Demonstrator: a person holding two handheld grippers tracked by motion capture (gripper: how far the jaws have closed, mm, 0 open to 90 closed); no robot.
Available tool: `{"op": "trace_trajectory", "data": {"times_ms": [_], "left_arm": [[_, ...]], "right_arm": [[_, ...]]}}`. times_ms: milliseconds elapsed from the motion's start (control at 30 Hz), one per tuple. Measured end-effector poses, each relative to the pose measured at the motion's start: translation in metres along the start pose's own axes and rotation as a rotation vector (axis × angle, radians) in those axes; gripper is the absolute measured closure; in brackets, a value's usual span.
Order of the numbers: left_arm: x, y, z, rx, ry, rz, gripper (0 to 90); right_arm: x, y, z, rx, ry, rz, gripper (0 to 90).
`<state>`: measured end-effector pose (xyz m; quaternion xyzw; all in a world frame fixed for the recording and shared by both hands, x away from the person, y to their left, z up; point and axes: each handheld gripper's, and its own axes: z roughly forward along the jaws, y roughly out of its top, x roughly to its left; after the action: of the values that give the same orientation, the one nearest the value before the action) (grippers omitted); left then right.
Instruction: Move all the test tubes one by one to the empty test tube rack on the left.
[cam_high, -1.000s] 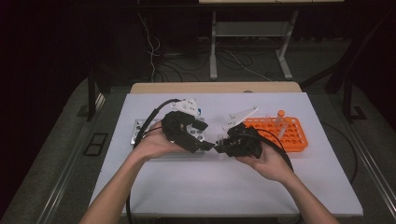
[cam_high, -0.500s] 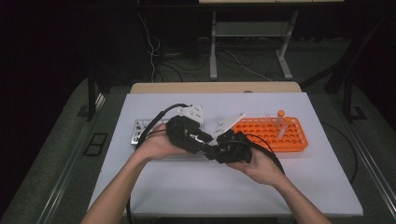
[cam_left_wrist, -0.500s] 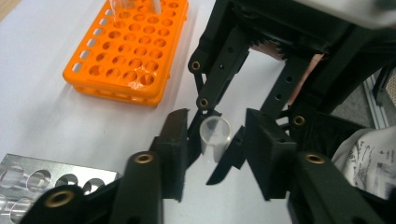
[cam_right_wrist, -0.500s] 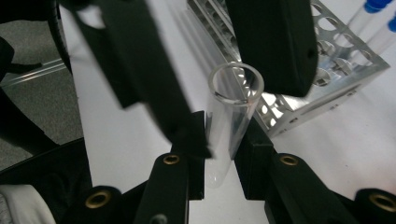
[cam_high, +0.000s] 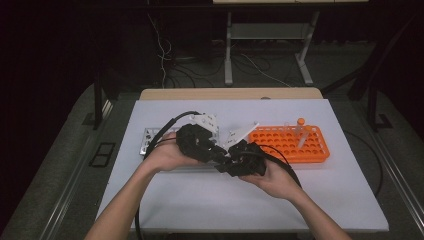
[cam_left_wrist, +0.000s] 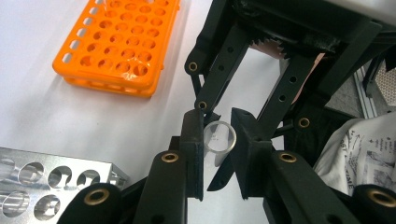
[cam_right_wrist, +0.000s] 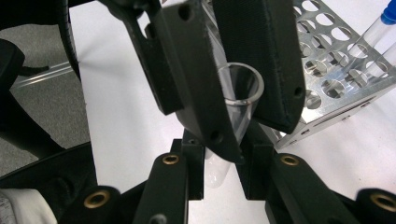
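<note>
Clear plastic tube (cam_left_wrist: 219, 138): open-mouthed, uncapped; held above the tabletop (cam_high: 200, 195), just in front of the gap between the two racks, mouth seen end-on in the left gripper view.
Left gripper (cam_high: 216, 152): jaws just closed in, now clenched on the tube near its rim, one pad on each side; pads (cam_right_wrist: 261, 51) seen pressing the rim in the right gripper view.
Right gripper (cam_high: 231, 159): clenched on the same tube lower down, near its rounded bottom; tips meeting those of the left gripper, left of the orange rack.
Orange rack (cam_high: 290, 142): flat on the tabletop, right of both grippers; one capped tube (cam_high: 300, 129) upright near its far edge.
Metal rack (cam_high: 150, 140): silvery block with round holes, opposite the orange rack, partly behind the left hand (cam_high: 167, 155); blue-capped tubes (cam_right_wrist: 380, 28) standing in it.
White tabletop: bare in front of the orange rack.
</note>
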<state>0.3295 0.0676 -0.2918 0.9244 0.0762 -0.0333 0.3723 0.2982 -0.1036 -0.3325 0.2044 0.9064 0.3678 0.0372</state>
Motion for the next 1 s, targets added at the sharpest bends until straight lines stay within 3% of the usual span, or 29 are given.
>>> {"op": "trace_trajectory", "data": {"times_ms": [367,500,667,767,867,1000], "left_arm": [[0.004,0.003,-0.015,-0.011,0.037,-0.009,74.7],[0.008,0.002,-0.022,-0.014,0.057,-0.024,74.7],[0.016,0.002,-0.032,-0.012,0.086,-0.033,74.7],[0.021,0.002,-0.038,-0.01,0.104,-0.044,74.7],[0.026,0.001,-0.043,-0.012,0.121,-0.055,74.7],[0.032,0.001,-0.049,-0.005,0.144,-0.064,74.7]], "right_arm": [[-0.004,-0.006,-0.008,-0.031,-0.027,0.021,54.8],[-0.006,-0.012,-0.013,-0.049,-0.04,0.027,44.3],[-0.009,-0.021,-0.019,-0.065,-0.064,0.056,24.5],[-0.012,-0.027,-0.023,-0.07,-0.057,0.074,12.6],[-0.015,-0.034,-0.028,-0.071,-0.043,0.083,11.2],[-0.02,-0.042,-0.033,-0.063,-0.034,0.101,0.3]]}}
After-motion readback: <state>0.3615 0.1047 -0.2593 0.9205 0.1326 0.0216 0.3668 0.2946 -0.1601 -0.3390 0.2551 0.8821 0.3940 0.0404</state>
